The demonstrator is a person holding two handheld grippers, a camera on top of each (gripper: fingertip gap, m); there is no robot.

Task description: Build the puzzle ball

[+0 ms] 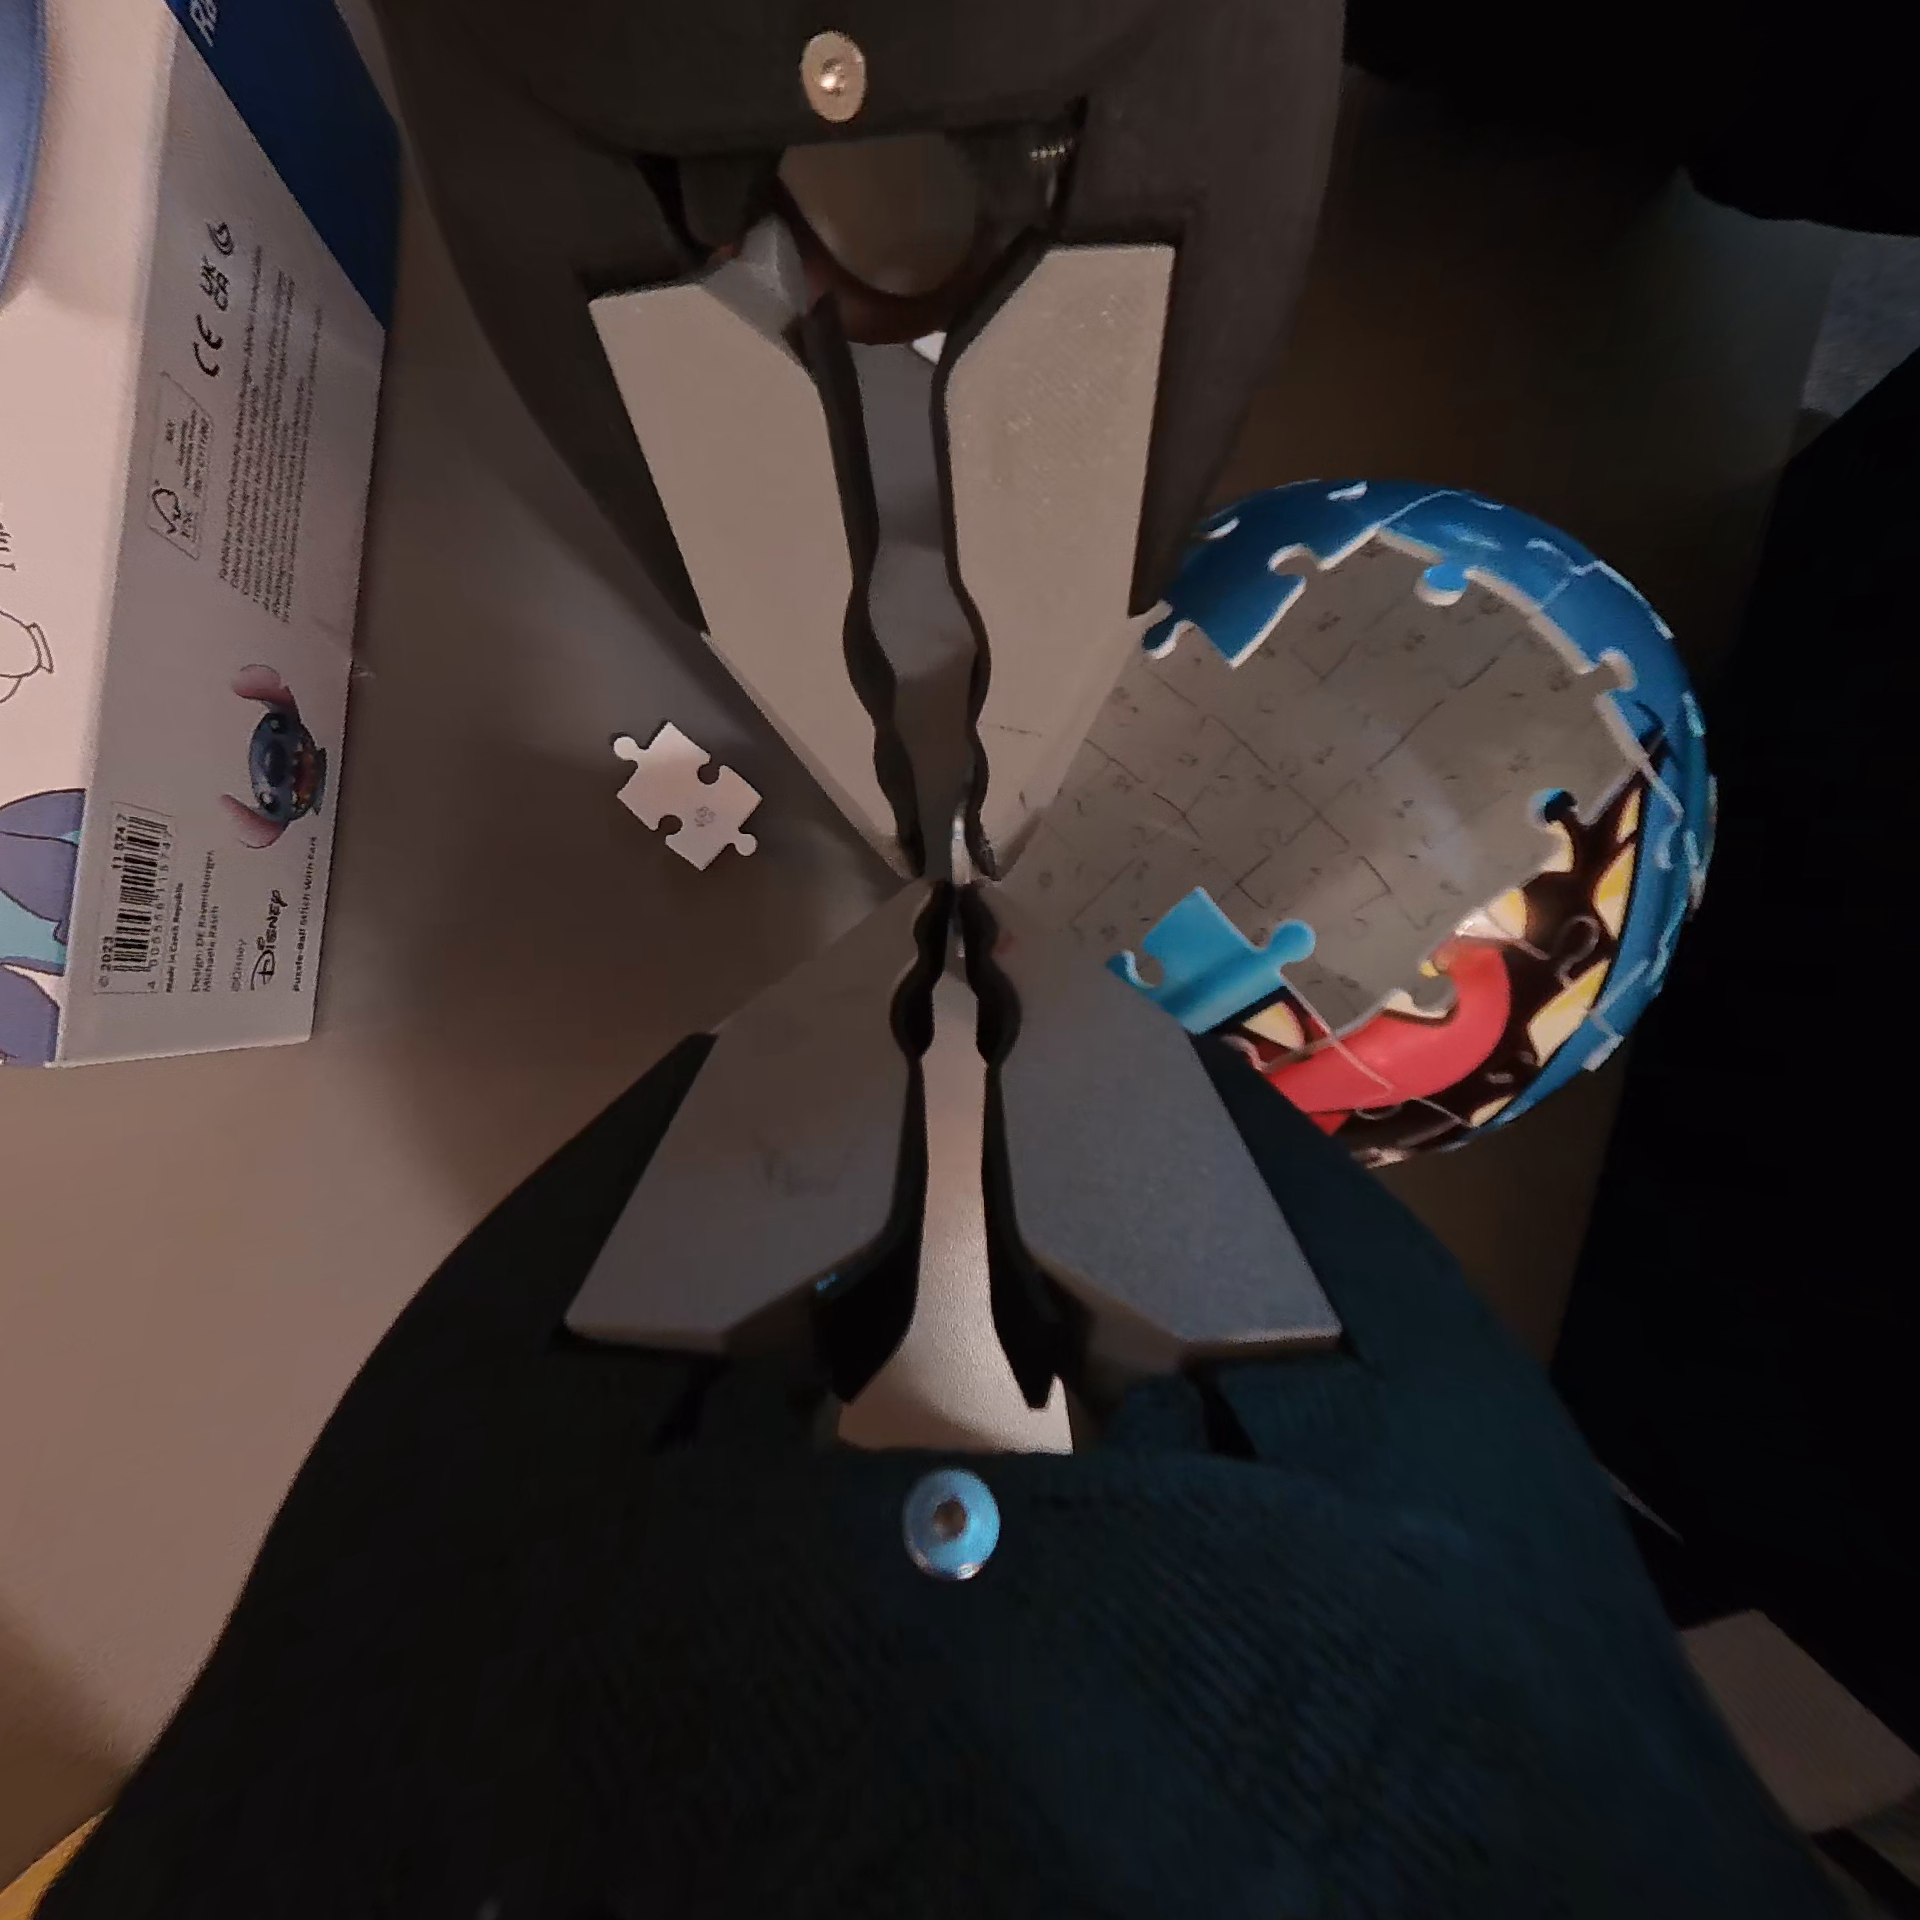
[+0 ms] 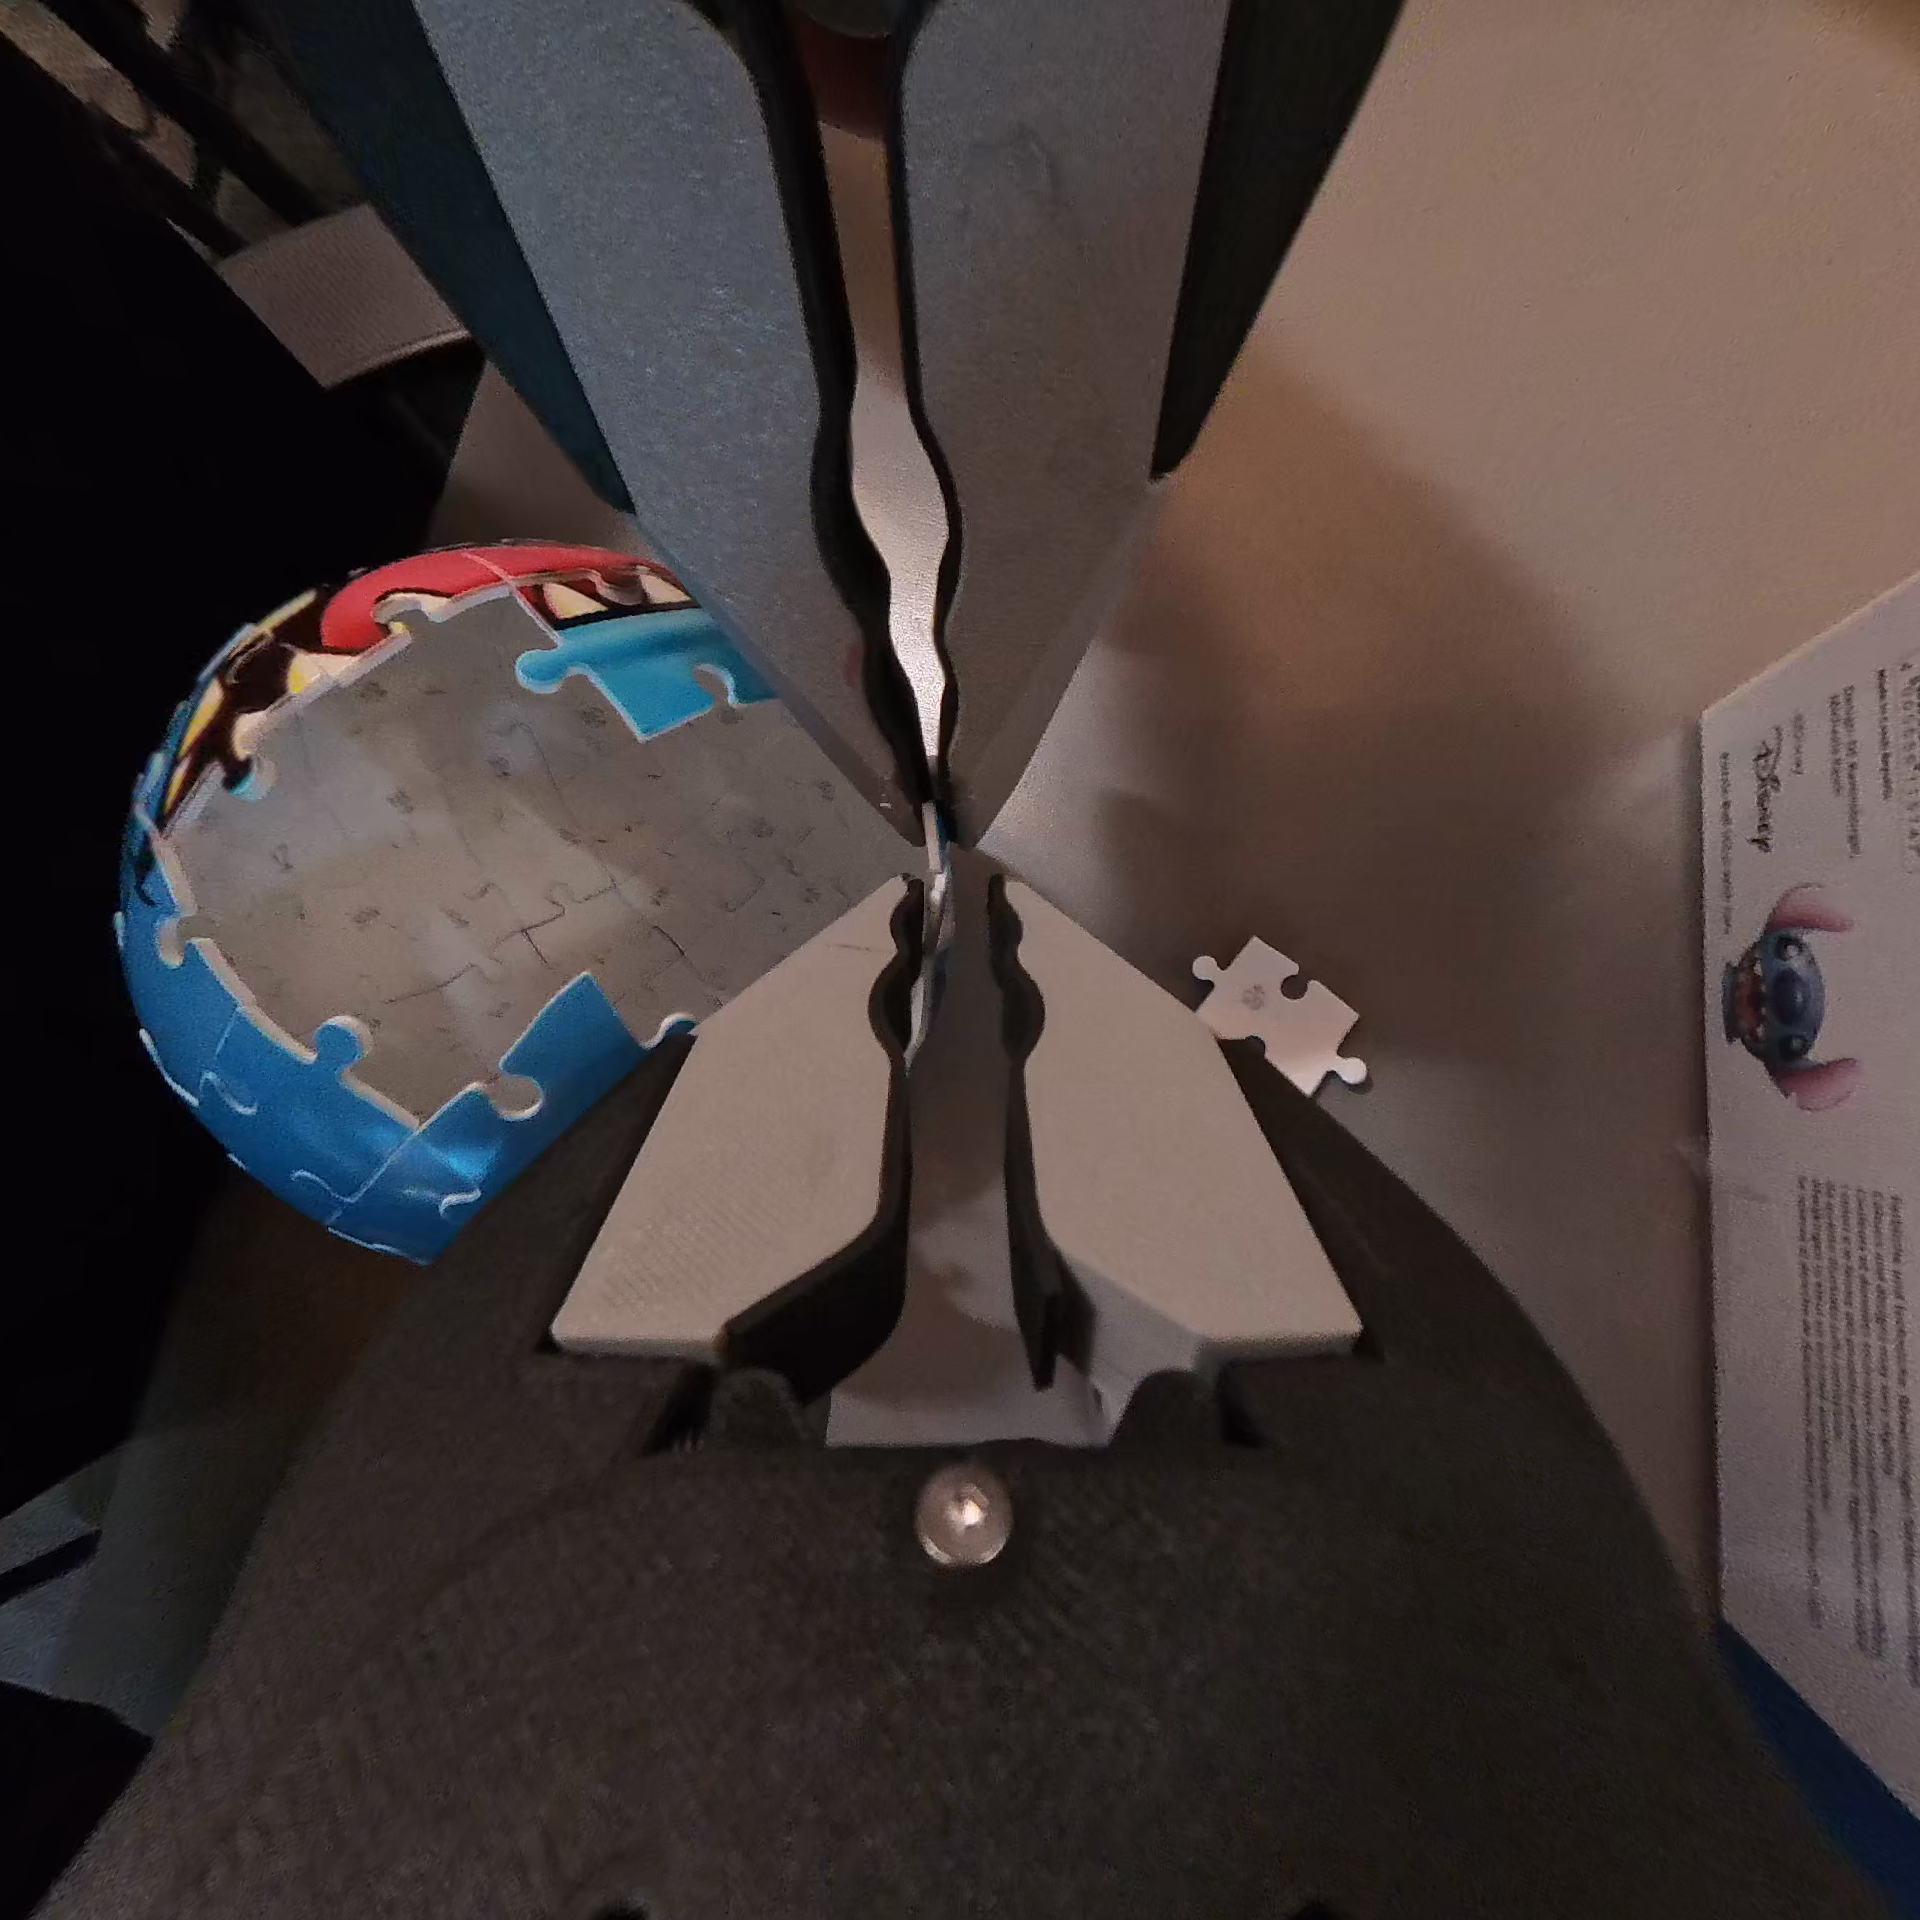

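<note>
My left gripper (image 1: 948, 896) and right gripper (image 2: 951, 894) meet tip to tip above the table (image 1: 468, 623). A thin puzzle piece (image 2: 938, 868) stands edge-on between them. The left jaws are closed on it. My right jaws are narrowly parted; I cannot tell whether they grip it. The ball (image 1: 1455, 821), part-built with its grey inside showing, sits just beside the tips. A loose piece (image 1: 688, 792) lies face down near the box (image 1: 208, 623).
</note>
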